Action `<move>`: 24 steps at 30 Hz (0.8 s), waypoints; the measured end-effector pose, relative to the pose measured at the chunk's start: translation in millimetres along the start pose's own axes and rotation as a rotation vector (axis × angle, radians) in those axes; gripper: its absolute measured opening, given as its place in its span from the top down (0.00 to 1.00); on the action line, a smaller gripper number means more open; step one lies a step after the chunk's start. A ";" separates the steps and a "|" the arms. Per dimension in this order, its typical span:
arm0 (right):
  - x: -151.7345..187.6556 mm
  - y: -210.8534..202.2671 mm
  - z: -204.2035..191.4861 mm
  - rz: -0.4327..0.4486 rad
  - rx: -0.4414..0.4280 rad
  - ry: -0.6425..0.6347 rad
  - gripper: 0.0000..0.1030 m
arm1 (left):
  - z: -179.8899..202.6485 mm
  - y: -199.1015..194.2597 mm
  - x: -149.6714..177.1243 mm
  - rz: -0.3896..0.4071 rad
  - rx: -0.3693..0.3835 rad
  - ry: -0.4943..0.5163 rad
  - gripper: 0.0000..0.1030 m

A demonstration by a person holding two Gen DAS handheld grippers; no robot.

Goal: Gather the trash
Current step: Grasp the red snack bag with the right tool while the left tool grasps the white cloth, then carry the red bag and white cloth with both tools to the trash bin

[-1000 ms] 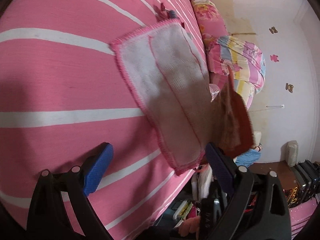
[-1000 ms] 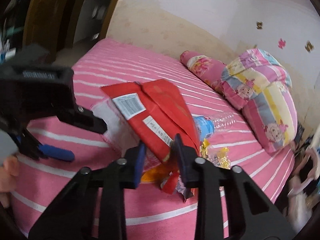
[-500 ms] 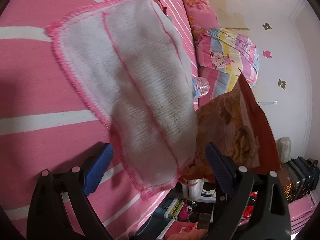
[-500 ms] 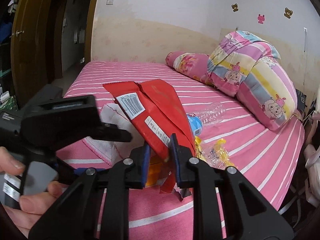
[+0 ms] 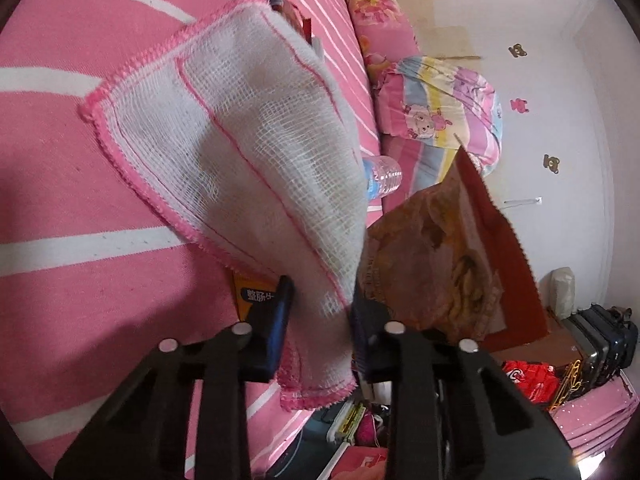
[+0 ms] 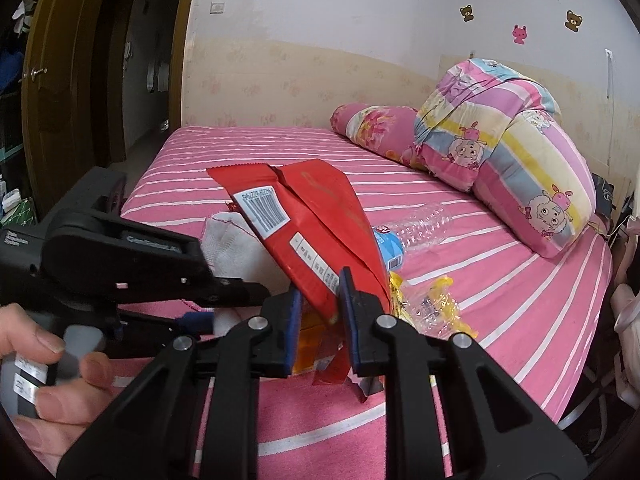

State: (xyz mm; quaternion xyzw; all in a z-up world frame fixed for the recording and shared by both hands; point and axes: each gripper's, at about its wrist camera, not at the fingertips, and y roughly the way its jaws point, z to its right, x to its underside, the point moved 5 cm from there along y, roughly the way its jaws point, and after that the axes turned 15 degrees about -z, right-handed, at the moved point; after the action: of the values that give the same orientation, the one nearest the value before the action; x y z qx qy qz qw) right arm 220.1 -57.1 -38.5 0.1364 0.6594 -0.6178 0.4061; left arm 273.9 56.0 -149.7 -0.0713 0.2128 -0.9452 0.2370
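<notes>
My left gripper (image 5: 320, 316) is closing on the white pink-edged mesh cloth (image 5: 240, 152), right gripper (image 6: 320, 312) clamps the red foil wrapper (image 6: 296, 224) beside it; thin pinch, either could slip free.

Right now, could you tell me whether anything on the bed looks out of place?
Yes: trash litters the striped bed: an empty plastic bottle on its side and crumpled yellow wrappers. Oddly, the closing left gripper has a white cloth between its fingers, not trash.
</notes>
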 end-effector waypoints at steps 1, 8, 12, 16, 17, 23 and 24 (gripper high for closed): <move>0.2 -0.1 0.1 0.001 0.001 0.001 0.83 | 0.2 -3.9 1.0 0.007 0.001 0.001 0.75; -0.9 -8.3 5.7 0.032 -0.002 0.032 0.88 | 9.2 -35.7 5.8 0.048 0.032 0.031 0.87; -4.4 -24.7 14.1 0.075 -0.020 0.077 0.95 | 26.5 -56.9 12.0 0.086 0.034 0.101 0.92; -7.7 -39.8 19.1 0.107 -0.032 0.102 0.96 | 42.3 -72.5 19.3 0.124 0.024 0.164 0.92; -8.7 -43.3 20.0 0.112 -0.036 0.108 0.96 | 46.2 -75.8 21.1 0.133 0.031 0.178 0.92; -15.3 -64.1 20.1 0.145 -0.038 0.110 0.96 | 62.8 -98.9 34.3 0.176 0.069 0.256 0.92; -16.7 -68.1 19.9 0.152 -0.036 0.107 0.96 | 64.0 -102.5 36.1 0.181 0.076 0.263 0.92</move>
State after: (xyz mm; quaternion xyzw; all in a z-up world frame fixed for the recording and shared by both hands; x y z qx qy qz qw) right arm 191.6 -83.7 23.1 0.2115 0.6789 -0.5651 0.4184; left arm 214.5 96.9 -46.2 0.0816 0.2118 -0.9286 0.2937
